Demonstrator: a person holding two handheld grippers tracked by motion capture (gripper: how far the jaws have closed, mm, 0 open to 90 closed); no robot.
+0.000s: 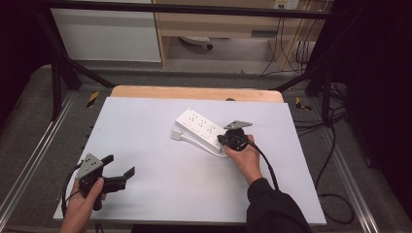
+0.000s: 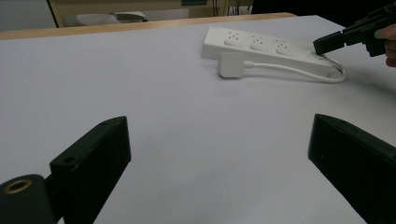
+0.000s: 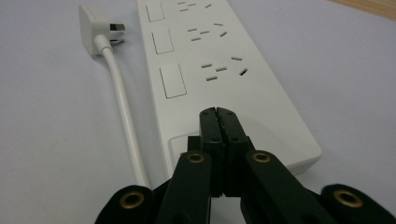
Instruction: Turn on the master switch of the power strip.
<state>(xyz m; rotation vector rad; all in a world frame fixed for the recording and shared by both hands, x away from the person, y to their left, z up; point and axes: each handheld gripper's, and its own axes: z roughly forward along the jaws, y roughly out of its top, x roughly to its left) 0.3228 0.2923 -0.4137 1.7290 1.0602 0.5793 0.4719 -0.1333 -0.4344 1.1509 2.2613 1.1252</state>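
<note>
your right gripper (image 3: 218, 114), jaws together, presses the power strip (image 3: 219, 70) near end; its long axis runs away toward the desk's far edge.

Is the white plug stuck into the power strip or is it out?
Out. The plug lies on the table beside the power strip, its prongs bare, and the sockets are empty.

Overhead light was even and soft on the tabletop (image 1: 145, 145); surroundings fell dark. Faint shadows, no glare. Near jaws were slightly blurred.
</note>
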